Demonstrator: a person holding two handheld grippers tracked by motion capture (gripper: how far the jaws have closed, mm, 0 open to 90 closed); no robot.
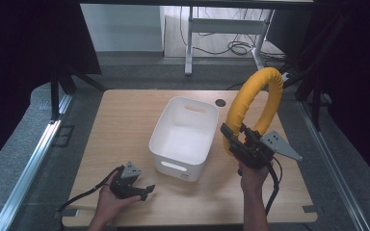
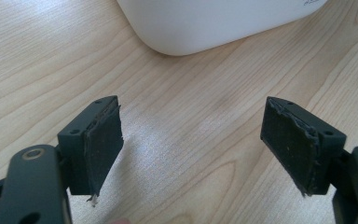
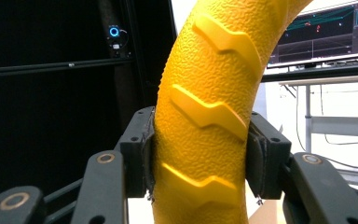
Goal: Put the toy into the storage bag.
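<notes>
My right hand-held gripper [image 1: 234, 141] is clamped on the big yellow textured ring with raised zigzag ridges [image 1: 253, 103]; in the right gripper view both black jaws press its sides [image 3: 205, 121]. I hold the ring upright, lifted above the right side of the light wooden table [image 1: 125, 125], just beside the right wall of the white rectangular plastic bin [image 1: 183, 139], which stands near the table's middle. My left hand-held gripper [image 1: 144, 190] rests low by the table's front edge, left of the bin's front corner, its jaws spread wide with nothing between them and bare wood [image 2: 191, 140] below.
</notes>
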